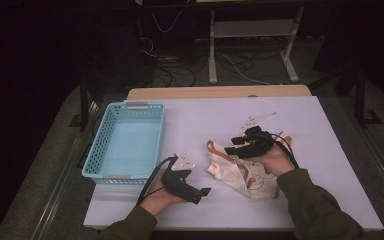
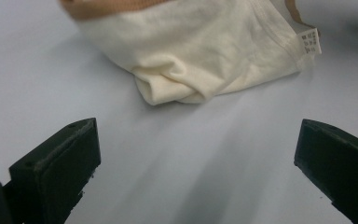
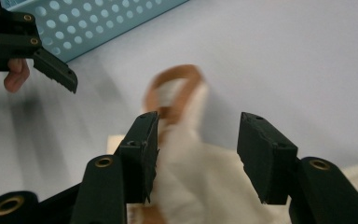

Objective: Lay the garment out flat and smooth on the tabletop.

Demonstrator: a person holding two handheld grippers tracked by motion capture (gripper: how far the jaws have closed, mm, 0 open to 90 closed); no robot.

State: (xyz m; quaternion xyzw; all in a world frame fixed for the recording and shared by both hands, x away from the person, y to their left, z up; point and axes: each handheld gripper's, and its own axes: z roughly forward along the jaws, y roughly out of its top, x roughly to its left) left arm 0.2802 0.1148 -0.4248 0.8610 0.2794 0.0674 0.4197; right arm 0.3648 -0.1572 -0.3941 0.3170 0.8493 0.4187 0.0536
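Cream cloth garment (image 1: pixel 237 172) with tan trim, crumpled in a loose heap on the white table (image 1: pixel 325 150), right of centre toward the near edge, just right of the left gripper (image 1: pixel 200 195) and well apart from the blue perforated basket (image 1: pixel 125 142) at the table's left. Probably bunched this way from handling rather than laid out; one tan-edged loop (image 3: pixel 175 88) sticks out toward the basket, a small care label (image 2: pixel 311 41) hangs at one corner. Right gripper (image 1: pixel 237 142) poised just above the heap, jaws about half apart, cloth beneath and between them in the right gripper view but apparently not pinched by either pad; likely held there to pick a fresh spot on the fabric. Left gripper low over bare tabletop near the front edge, jaws spread wide and holding nothing, aimed at the folded cream lump ahead of it, seemingly waiting to take a share of the cloth. Plenty of open table behind and to the right of the garment for spreading it out; less room toward the front, where the heap sits near the table edge and both forearms come in. Basket rim stands clear of both grippers, its inside bare, a plain path across the white surface between it and the cloth.
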